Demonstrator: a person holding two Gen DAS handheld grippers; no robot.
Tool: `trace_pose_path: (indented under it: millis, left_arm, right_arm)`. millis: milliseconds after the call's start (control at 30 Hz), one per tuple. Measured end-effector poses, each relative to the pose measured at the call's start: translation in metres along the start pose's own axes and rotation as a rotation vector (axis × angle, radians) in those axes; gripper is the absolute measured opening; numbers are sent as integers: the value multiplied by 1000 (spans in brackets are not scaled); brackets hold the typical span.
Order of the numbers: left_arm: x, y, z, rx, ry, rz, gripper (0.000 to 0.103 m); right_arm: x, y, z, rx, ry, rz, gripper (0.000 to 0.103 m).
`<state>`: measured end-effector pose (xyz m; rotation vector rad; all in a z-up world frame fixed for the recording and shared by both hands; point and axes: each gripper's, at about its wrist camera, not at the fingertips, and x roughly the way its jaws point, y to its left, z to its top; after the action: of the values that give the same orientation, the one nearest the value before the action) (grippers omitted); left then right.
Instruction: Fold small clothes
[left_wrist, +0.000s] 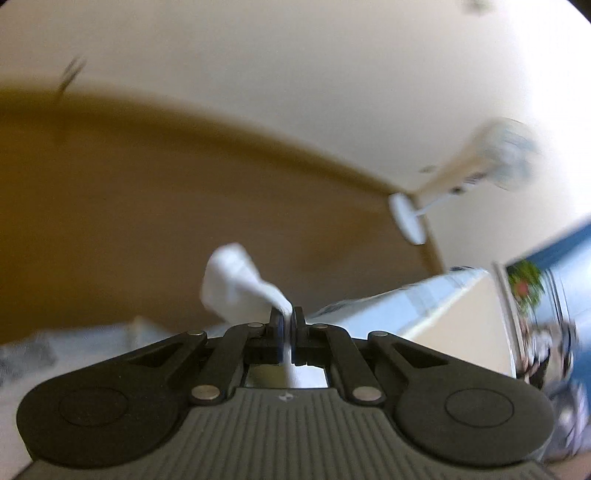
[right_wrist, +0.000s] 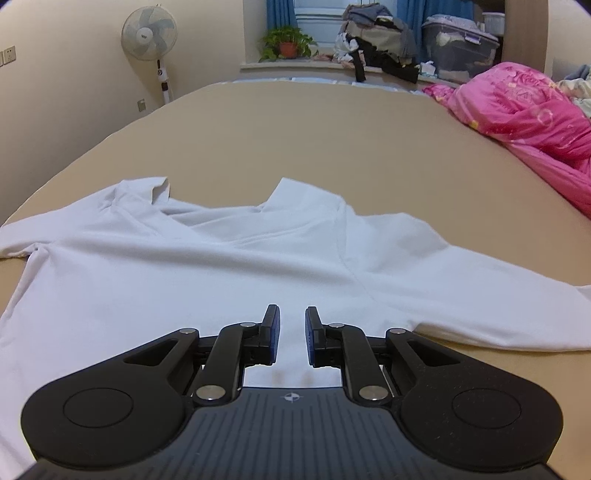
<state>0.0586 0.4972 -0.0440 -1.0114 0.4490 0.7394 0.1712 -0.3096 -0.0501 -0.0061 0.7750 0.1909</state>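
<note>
White shirt (right_wrist: 207, 266) lies flat on my tan bed (right_wrist: 332, 140), collar far, sleeves running left-right; fan (right_wrist: 149, 35) far left, pink quilt (right_wrist: 524, 110) right. My right gripper (right_wrist: 291, 334) hovers unclenched; my left gripper (left_wrist: 287, 325) pinches its fabric (left_wrist: 236, 286).

The shirt (right_wrist: 207, 266) lies spread on the near bed (right_wrist: 295, 129); a quilt (right_wrist: 524, 114) far right, a fan (right_wrist: 149, 35) far left.

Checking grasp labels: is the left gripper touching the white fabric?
Touching. The left wrist view shows the left gripper shut on a bunch of white fabric, which runs pinched between the fingers with no gap.
</note>
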Motion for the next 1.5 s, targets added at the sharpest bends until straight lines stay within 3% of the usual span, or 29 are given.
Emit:
trace_pose_path:
  millis: [167,267,367,433,500,567,600,667,733,900,1000,1100,1167,1233,1300,1400,1467,1500]
  left_arm:
    - [-37,-105,-52,295,-25,-236,3]
    - [-66,-184,-118,520,-6,-395,3]
    - [-104,-250,-200,658,59,-581,3]
    - [-127,-279,-260,724,149,-709,3]
    - [-148,-300,-317,797,323,-827,7]
    - [-162,-302,-362,895,486,-903,11]
    - [-168,-297,-372,930,502,-919,13]
    - [-170,-283,-373,987,495,-916,14]
    - [-163,-262,-355,1005,471,-851,15]
    - [-130,-212,-282,1085,333,-552,18]
    - [-112,-189,-234,988,260,-445,23]
    - [-90,-169,-199,842,283,-334,22]
    - [-91,-167,-179,773,242,-341,22]
    - [-91,-167,-173,803,211,-337,22]
    - [-88,-171,-179,852,217,-323,22]
    - [-90,-180,-187,895,214,-356,28]
    - [-90,-188,-197,903,214,-379,32]
    - [-88,-191,-203,906,221,-388,32]
  right_arm:
    - [5,-3,0,45,14,41,11]
    - [8,-5,1,86,27,61,9]
    - [13,-10,3,145,41,95,9]
    - [15,-12,4,184,46,117,10]
    - [17,-15,6,222,46,143,11]
    - [17,-17,7,255,43,167,11]
    - [18,-19,7,270,44,178,11]
    - [18,-23,8,301,43,191,14]
    - [20,-26,10,325,42,207,15]
    - [38,-24,16,353,58,208,24]
    - [55,-19,19,344,73,194,26]
    - [77,-12,18,324,105,160,26]
    - [87,-3,16,283,114,124,24]
    - [88,6,17,230,75,80,10]
    - [75,9,23,205,-9,85,4]
    - [26,-5,40,225,-217,79,4]
    - [10,-14,40,187,-242,-7,4]
    - [11,-18,37,142,-209,-87,4]
